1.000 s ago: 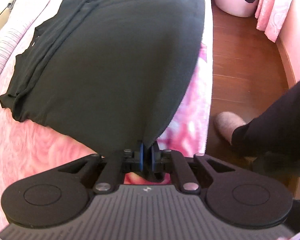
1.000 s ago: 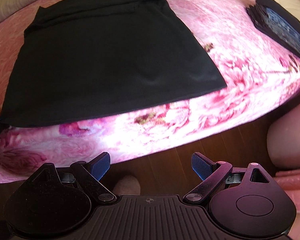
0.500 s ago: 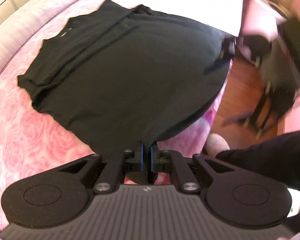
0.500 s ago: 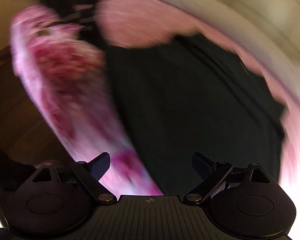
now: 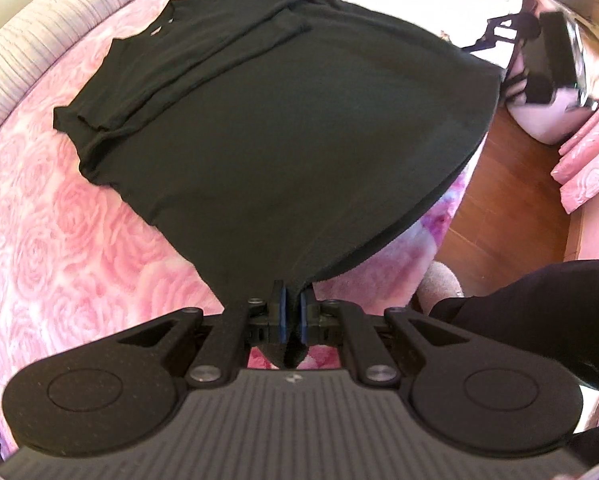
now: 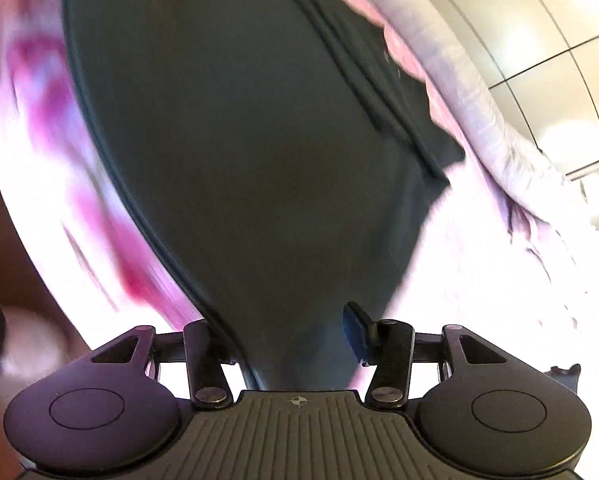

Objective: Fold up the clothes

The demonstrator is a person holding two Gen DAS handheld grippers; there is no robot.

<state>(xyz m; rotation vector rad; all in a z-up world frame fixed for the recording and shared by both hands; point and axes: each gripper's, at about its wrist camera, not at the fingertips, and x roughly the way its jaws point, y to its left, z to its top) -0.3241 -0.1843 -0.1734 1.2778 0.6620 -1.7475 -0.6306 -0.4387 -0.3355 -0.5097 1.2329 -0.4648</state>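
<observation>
Garment: a black top (image 5: pixel 283 128) lies spread on the pink rose-patterned bed (image 5: pixel 59 240), its sleeve (image 5: pixel 187 68) already folded lengthwise over the body on the far left, hem toward the near edge of the bed.

Left gripper (image 5: pixel 290 312): fingers pressed together on the near hem corner, cloth bunched between the blue pads and hanging a little below them.

Right gripper (image 6: pixel 295 332): spread wide, sitting low at the other hem corner. Black fabric runs between its fingers, but they do not look closed on it. View is motion-blurred, so contact with the cloth is hard to judge.

Judgement: the step in hand looks like securing both hem corners for a fold toward the collar.

Doing it well:
- Close the right gripper on both layers of the hem corner, not the top layer alone.
- Match the depth of bite to the left side so the hem stays straight.
- Keep the hem taut between the two grippers, without dragging the top off the bed edge.
- Avoid disturbing the folded sleeve on the far side.
</observation>
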